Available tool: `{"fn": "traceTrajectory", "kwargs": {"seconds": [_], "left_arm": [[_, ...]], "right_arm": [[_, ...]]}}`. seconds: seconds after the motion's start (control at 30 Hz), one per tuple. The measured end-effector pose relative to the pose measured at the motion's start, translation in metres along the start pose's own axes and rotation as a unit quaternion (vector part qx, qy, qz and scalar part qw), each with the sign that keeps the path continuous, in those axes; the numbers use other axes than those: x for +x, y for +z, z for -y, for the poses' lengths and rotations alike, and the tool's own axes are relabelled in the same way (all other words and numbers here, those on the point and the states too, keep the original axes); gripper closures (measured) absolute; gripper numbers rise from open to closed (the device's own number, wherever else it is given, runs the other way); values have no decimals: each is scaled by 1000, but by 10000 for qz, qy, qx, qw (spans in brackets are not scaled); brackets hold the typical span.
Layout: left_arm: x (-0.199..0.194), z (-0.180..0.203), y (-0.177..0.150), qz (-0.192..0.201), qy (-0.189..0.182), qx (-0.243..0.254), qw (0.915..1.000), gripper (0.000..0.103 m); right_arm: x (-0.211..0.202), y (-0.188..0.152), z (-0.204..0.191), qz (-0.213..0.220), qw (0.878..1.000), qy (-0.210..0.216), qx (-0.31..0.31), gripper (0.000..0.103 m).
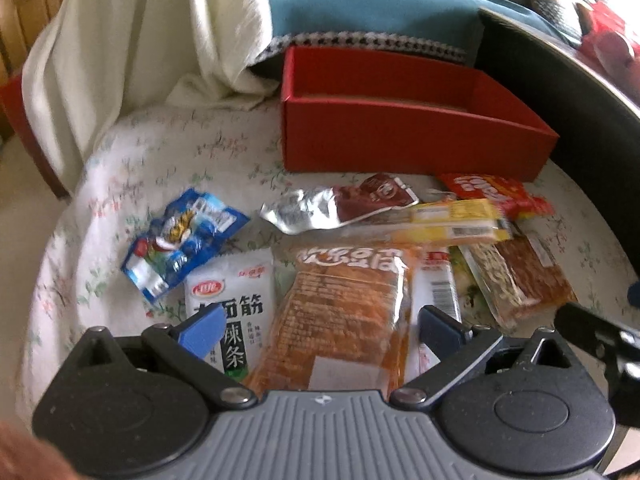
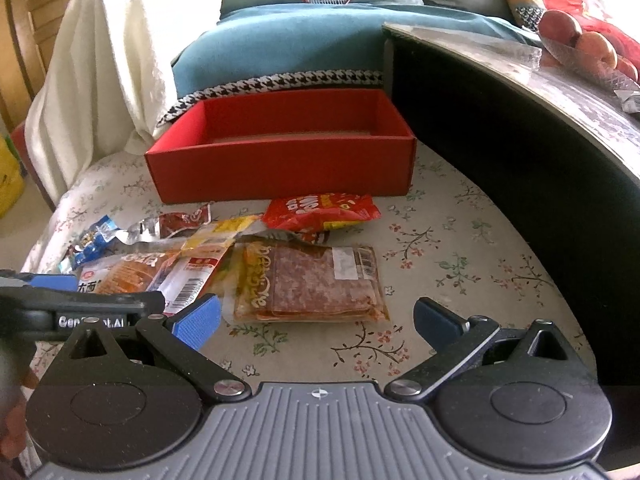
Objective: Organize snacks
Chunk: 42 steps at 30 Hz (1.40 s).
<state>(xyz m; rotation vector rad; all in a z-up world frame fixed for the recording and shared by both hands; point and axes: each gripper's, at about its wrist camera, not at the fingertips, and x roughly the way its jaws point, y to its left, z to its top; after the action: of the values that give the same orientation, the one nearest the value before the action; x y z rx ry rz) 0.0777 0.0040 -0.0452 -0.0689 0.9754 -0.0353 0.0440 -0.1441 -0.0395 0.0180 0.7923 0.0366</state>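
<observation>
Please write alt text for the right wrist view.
The open right gripper hovers over a floral cloth, a clear packet just ahead. More snacks lie left, before an empty red box.

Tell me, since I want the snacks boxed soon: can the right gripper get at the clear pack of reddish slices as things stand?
Probably yes. The right gripper is open and empty, and the pack of reddish slices lies flat just ahead of it, on top at the pile's edge with nothing over it.
</observation>
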Motion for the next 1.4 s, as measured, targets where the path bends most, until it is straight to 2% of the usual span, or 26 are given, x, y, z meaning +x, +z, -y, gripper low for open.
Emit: {"fn": "traceTrajectory", "kwargs": {"seconds": [0.1, 0.23, 0.47, 0.57, 0.67, 0.87, 1.07, 1.23, 1.4], "left_arm": [[4, -3, 0, -100, -113, -108, 9998, 6], [5, 2, -5, -141, -122, 127, 9997, 10], [-6, 11, -15, -47, -167, 623, 9979, 34], [-10, 14, -19, -18, -174, 745, 9971, 39], [-15, 9, -20, -35, -235, 646, 9976, 44], [-23, -6, -21, -11, -210, 452, 9988, 46], [-40, -22, -24, 98, -427, 206, 9988, 46], [-54, -37, -25, 209, -558, 0, 9982, 46], [-62, -57, -25, 288, -584, -299, 9974, 46]], "right_arm": [[3, 0, 0, -65, 10000, 26, 11, 0], [3, 1, 1, -90, 9999, 62, 40, 0], [3, -1, 2, -176, 9998, 88, 19, 0], [3, -2, 1, -208, 9997, 141, 1, 0], [3, -1, 2, -233, 9993, 268, 80, 0], [6, -1, 0, -309, 9987, 393, 118, 0], [10, 0, -10, -456, 9968, 633, 196, 4], [14, 1, -33, -479, 9965, 681, 109, 4], [35, 4, -54, -736, 9928, 817, 484, 4]]}}
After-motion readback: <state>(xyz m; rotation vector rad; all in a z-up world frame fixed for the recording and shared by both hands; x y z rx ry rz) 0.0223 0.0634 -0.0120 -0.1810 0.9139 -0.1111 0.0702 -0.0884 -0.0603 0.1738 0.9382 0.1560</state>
